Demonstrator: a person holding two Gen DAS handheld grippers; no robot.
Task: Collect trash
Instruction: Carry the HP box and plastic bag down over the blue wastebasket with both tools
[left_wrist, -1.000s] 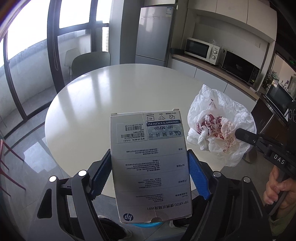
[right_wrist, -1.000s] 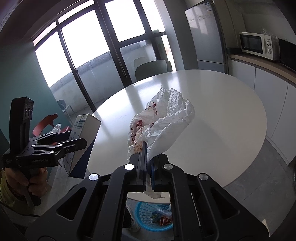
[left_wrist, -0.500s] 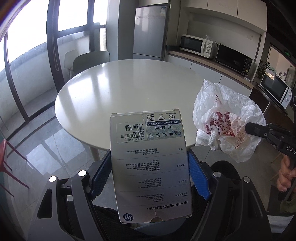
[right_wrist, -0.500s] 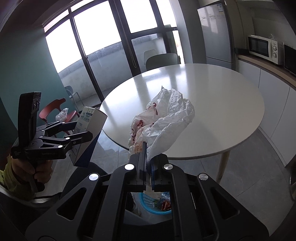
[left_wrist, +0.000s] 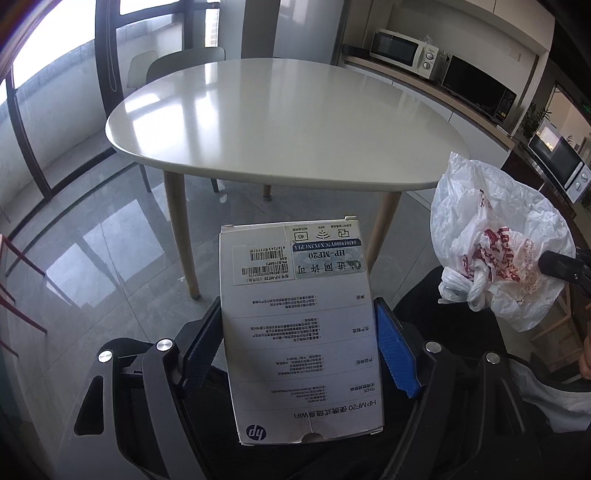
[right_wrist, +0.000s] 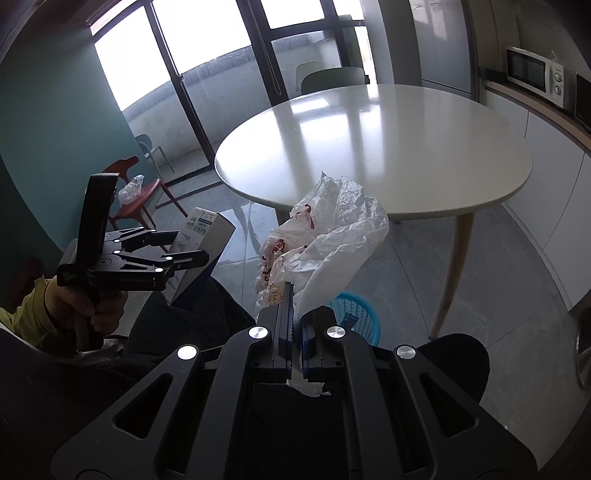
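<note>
My left gripper (left_wrist: 297, 325) is shut on a white HP cardboard box (left_wrist: 299, 325), held by its two long sides above the floor, away from the table. The box also shows in the right wrist view (right_wrist: 201, 236) with the left gripper (right_wrist: 184, 245) around it. My right gripper (right_wrist: 295, 317) is shut on a crumpled white plastic bag with red print (right_wrist: 332, 236), which hangs in the air. The bag also shows at the right of the left wrist view (left_wrist: 495, 251). A blue trash basket (right_wrist: 360, 321) stands on the floor below the bag, partly hidden.
A round white table (left_wrist: 288, 118) on wooden legs stands ahead, with a grey chair (left_wrist: 184, 61) behind it. A red chair (right_wrist: 138, 199) holding a small bag stands at the left wall. Kitchen counter with microwaves (left_wrist: 402, 48) runs along the right. The floor is glossy grey tile.
Both grippers have pulled back and down from the table edge with the box and the bag still held. The table now lies farther off and the floor and blue basket show more.
</note>
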